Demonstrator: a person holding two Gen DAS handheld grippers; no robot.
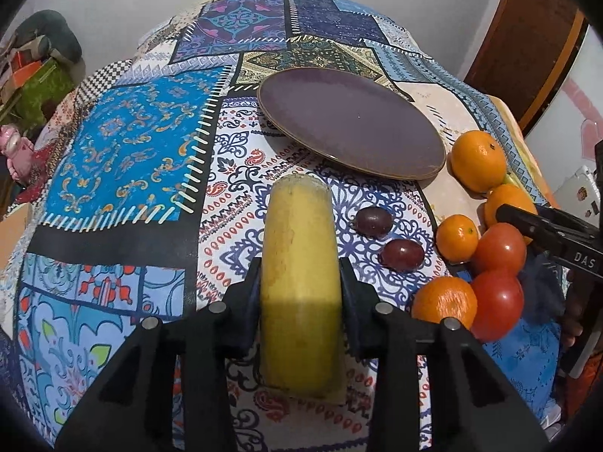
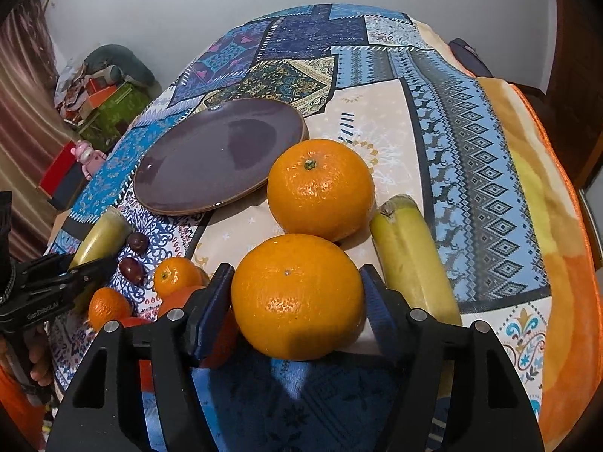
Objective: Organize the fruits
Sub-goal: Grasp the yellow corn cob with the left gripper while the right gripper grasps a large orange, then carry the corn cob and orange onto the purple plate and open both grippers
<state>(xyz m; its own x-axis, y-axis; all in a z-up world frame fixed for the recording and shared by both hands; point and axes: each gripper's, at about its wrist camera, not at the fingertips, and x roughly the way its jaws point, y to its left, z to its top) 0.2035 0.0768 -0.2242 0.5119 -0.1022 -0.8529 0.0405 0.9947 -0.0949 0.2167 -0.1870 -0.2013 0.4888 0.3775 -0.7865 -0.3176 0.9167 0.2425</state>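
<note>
Left hand-held gripper [image 1: 301, 282] clamps banana [image 1: 297, 263]; right hand-held gripper [image 2: 296, 297] brackets orange [image 2: 297, 297], contact unclear.

Bright, even indoor light; soft glare on the purple plate [image 2: 211, 158] and oranges. Strong fisheye bending, dark vignetted corners, sharp focus.

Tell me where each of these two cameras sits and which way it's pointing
Left wrist: rides on the left gripper, looking forward along its jaws over the patterned tablecloth; the jaws clamp a banana, and the right gripper shows at the right edge.
Right wrist: rides on the right gripper, facing across the table; its jaws flank a large orange without clearly touching, and the left gripper shows at the left.
Shared: the purple plate, two dark grapes, the small oranges, the clamped banana.
</note>
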